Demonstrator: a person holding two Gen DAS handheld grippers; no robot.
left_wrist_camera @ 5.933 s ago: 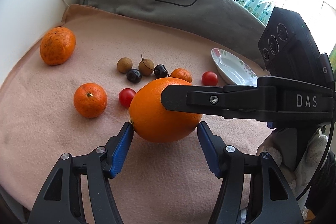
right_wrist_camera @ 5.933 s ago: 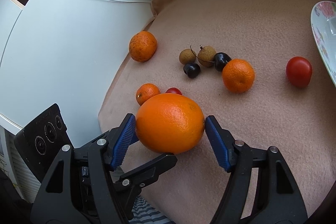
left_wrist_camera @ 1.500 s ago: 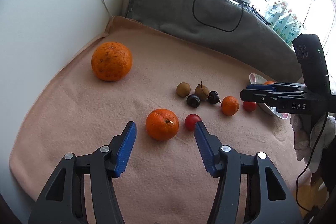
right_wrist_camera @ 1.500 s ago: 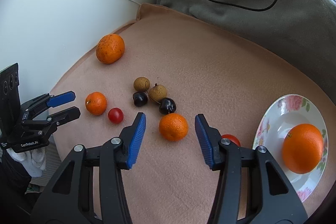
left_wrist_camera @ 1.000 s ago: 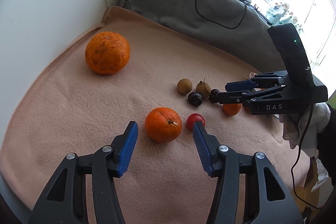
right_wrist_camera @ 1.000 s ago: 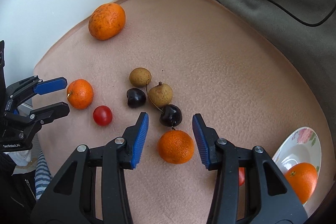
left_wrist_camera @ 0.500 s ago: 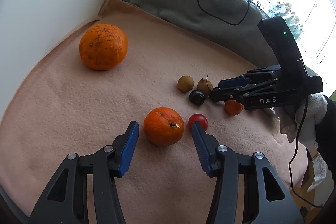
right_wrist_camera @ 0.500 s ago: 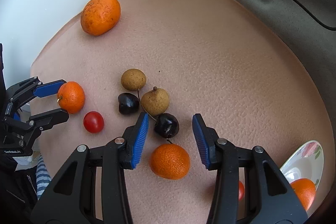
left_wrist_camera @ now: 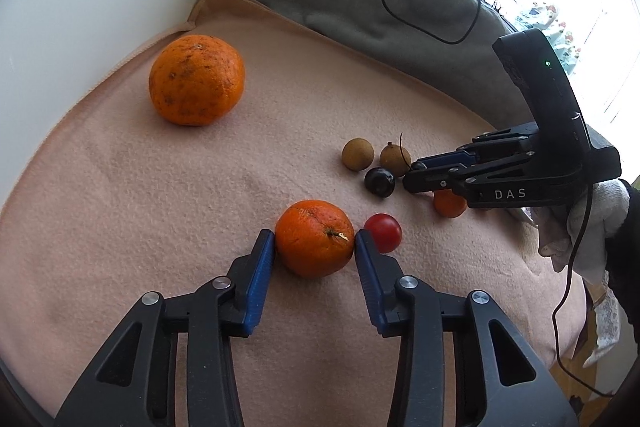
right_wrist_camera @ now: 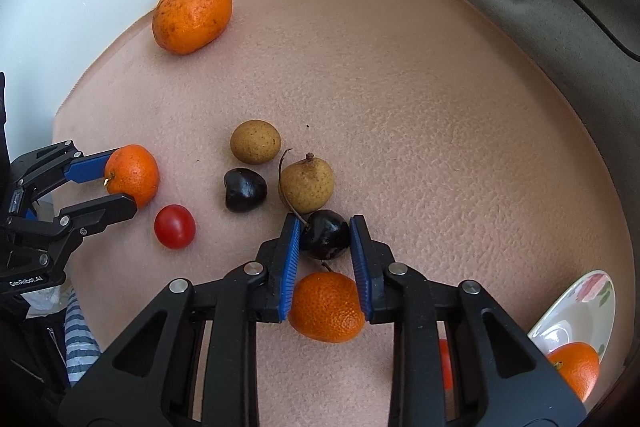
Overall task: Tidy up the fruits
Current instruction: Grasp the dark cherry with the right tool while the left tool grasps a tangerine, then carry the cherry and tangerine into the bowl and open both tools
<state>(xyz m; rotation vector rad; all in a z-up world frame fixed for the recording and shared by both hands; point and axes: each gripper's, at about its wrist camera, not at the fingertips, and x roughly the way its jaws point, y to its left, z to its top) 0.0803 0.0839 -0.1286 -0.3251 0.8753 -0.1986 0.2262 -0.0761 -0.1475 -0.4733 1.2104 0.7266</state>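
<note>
My left gripper has its blue pads against both sides of a small mandarin on the beige blanket, and its jaws are closing on it. A cherry tomato lies just right of that fruit. My right gripper points steeply down and is shut on a dark cherry. A second small mandarin sits under its fingers. Beside them lie another dark cherry and two brown longans. A large spotted orange rests far left.
A flowered plate at the lower right holds an orange, with a second tomato near it. A grey cushion with a black cable borders the blanket's far side. A white wall stands at the left.
Both grippers closed: the left pads came in onto the small mandarin, the right pads onto the dark cherry. The right gripper also slid forward past the second mandarin.
</note>
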